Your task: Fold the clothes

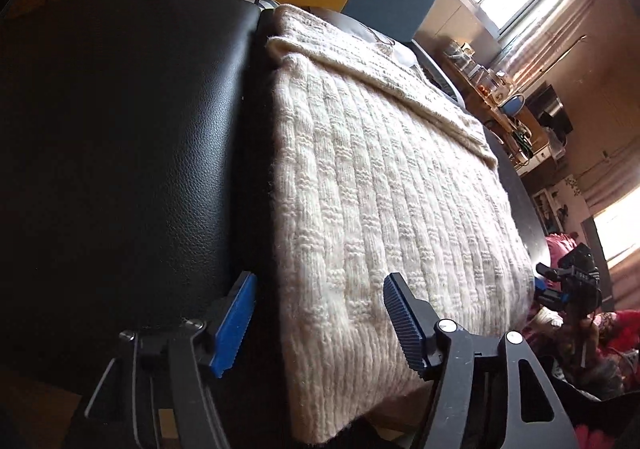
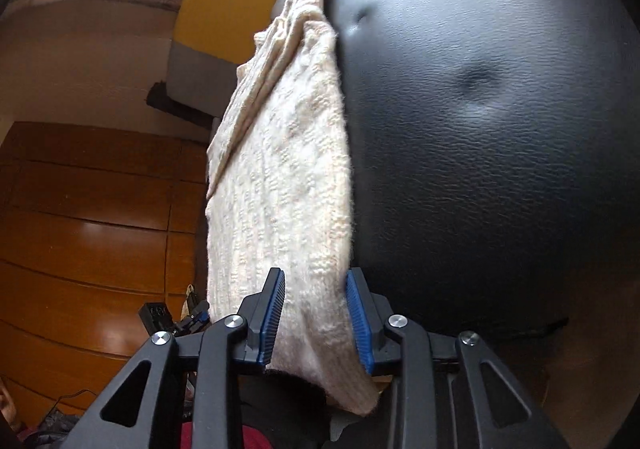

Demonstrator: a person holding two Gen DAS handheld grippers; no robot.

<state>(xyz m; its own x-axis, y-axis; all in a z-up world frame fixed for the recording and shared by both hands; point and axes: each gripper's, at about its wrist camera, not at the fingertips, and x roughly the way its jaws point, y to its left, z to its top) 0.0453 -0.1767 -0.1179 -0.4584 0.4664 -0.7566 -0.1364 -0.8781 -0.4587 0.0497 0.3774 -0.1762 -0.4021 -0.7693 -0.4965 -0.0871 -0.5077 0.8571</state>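
Black leather-look padding (image 1: 120, 153) fills the ground left of the left gripper (image 1: 320, 325), whose jaws stand apart with the near edge of the cream knitted sweater (image 1: 384, 201) lying between them, not yet pinched. That sweater already shows a layer turned over at its far end, so I judge the folding partly done. Further right, the right gripper (image 2: 316, 321) has its jaws spread either side of the same sweater's end, touching or nearly so; another fold seems left.
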